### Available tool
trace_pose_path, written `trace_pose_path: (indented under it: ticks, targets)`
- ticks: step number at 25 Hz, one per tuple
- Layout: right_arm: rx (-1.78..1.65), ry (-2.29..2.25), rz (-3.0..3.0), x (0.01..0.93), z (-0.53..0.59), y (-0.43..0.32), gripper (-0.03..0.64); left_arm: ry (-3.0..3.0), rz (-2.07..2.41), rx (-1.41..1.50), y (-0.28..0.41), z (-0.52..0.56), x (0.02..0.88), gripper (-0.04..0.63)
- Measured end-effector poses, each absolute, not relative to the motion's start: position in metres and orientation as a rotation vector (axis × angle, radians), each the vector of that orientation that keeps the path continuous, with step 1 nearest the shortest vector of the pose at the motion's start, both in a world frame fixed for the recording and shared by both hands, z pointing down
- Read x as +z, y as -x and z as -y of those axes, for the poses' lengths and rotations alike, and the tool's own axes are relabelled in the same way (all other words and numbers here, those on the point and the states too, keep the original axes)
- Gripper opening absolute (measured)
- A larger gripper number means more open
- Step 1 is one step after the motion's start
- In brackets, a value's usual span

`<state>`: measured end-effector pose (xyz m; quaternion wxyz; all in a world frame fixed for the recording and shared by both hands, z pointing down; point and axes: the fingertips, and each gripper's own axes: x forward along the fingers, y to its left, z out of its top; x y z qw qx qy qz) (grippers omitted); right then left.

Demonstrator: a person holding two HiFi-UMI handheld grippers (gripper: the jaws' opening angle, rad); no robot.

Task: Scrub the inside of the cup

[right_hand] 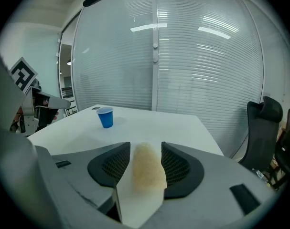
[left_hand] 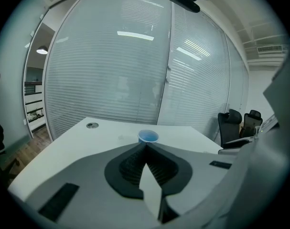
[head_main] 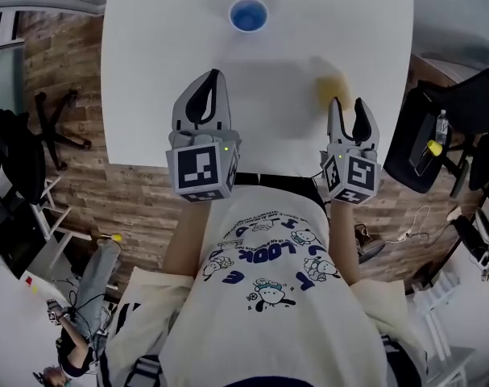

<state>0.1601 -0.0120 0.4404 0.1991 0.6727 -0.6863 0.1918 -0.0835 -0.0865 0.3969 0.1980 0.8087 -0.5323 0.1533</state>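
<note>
Closest to the camera is the person's white printed shirt (head_main: 268, 280), and beyond it a wide white table (head_main: 147, 71) fills the upper head view. Two hand-held grippers reach over the table's near edge. The left hand-held gripper (head_main: 214, 79) has its jaws pressed together with nothing between them, and it points toward the cup. The right hand-held gripper (head_main: 347, 103) has its jaws apart, and a pale yellow, blurred sponge (head_main: 333, 89) lies on the table just ahead of them, framed between the pads but not pressed. A small blue cup (head_main: 249, 14) stands upright and open near the far edge, well apart from both. The step in hand looks like picking up the sponge. It would go best by closing on its near half, so the far end sticks out to reach inside the cup. The cup looks light and likely to tip, so the left jaws should open and steady it first.
</note>
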Motion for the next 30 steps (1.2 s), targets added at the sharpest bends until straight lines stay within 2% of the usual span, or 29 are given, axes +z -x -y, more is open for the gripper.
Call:
trace_pose_path:
  ticks: [5, 11, 30]
  targets:
    - [0.560, -1.833, 1.938, 0.452, 0.006, -0.165, 0.197, -2.251, 1.484, 0.447, 0.074, 0.085, 0.403, 0.032]
    - [0.604, -1.737, 1.961, 0.470, 0.004, -0.158, 0.265, -2.238, 1.461, 0.483, 0.067, 0.086, 0.412, 0.032]
    - [0.610, -1.618, 1.961, 0.502, -0.005, -0.147, 0.268, -2.210, 1.449, 0.548, 0.070, 0.076, 0.428, 0.032]
